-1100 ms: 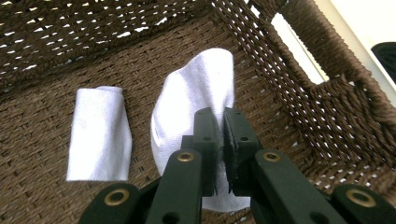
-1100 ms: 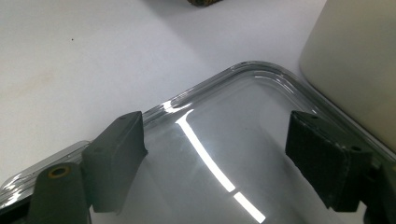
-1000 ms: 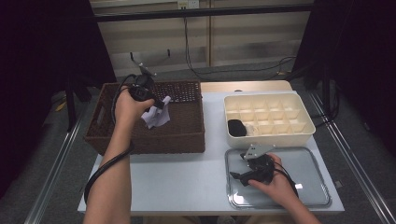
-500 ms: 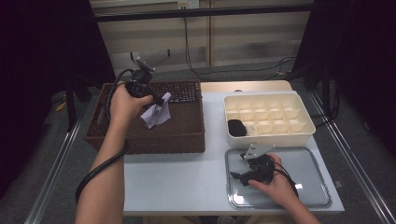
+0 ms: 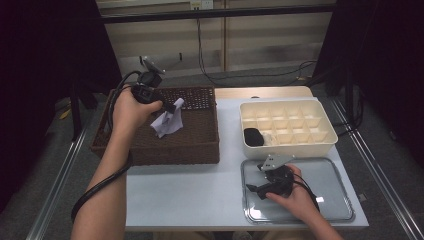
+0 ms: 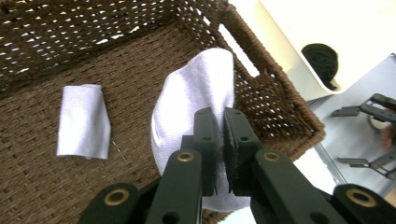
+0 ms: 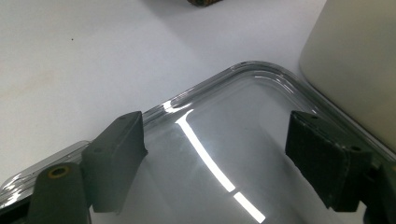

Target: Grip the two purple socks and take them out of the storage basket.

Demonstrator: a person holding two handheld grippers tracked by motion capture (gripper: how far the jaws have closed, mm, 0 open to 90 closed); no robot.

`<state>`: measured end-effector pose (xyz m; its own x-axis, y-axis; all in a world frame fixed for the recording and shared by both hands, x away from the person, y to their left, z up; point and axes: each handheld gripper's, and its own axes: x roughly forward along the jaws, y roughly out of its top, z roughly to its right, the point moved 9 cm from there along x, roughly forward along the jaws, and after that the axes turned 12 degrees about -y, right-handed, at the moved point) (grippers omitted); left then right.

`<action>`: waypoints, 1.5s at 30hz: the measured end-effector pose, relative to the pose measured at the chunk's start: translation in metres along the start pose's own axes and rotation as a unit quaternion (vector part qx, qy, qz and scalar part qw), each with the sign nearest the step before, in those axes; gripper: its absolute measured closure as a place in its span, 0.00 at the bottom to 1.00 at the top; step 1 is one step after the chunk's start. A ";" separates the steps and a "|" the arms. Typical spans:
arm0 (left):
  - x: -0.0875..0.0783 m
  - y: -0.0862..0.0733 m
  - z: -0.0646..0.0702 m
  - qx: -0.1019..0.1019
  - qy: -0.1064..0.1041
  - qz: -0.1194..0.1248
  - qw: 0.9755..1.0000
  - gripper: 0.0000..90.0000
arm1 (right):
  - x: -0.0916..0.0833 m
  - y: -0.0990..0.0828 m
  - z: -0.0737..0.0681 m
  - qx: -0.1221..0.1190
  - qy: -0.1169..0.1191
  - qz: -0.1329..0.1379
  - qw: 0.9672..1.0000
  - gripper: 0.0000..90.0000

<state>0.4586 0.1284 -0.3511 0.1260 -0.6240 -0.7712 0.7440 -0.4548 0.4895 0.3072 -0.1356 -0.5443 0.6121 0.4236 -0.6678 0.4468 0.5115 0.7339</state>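
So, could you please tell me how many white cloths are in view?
2: one cloth clamped in the left gripper over the basket, another lying on its floor. More may be hidden.

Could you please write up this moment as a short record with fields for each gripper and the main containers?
left gripper: shut on white cloth, lifted above the wicker basket
right gripper: open, holding nothing, over the metal tray
basket contents: second white cloth lying on its floor
divided cream box: dark item in a near-left cell

Basket (image 5: 150,150) left on table (image 5: 200,200), divided box (image 5: 300,145) right, tray (image 5: 330,210) before box, cloth (image 6: 84,121) in basket
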 end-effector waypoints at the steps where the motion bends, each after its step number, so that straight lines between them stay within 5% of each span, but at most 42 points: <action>1: -0.001 -0.002 0.001 -0.003 -0.001 -0.003 1.000 0.94 | 0.000 0.000 0.000 0.000 0.000 0.000 1.000 0.22; 28: -0.023 -0.016 0.018 -0.012 -0.021 0.006 1.000 0.94 | 0.000 0.000 0.000 0.000 0.000 0.000 1.000 0.22; 45: -0.028 -0.028 0.037 0.009 -0.028 0.001 1.000 0.94 | 0.000 0.000 0.000 -0.003 -0.001 0.002 1.000 0.22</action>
<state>0.4101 0.1350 -0.3276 0.0902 -0.6591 -0.7466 0.7311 -0.4652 0.4990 0.3077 -0.1356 -0.5444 0.6149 0.4247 -0.6645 0.4400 0.5144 0.7360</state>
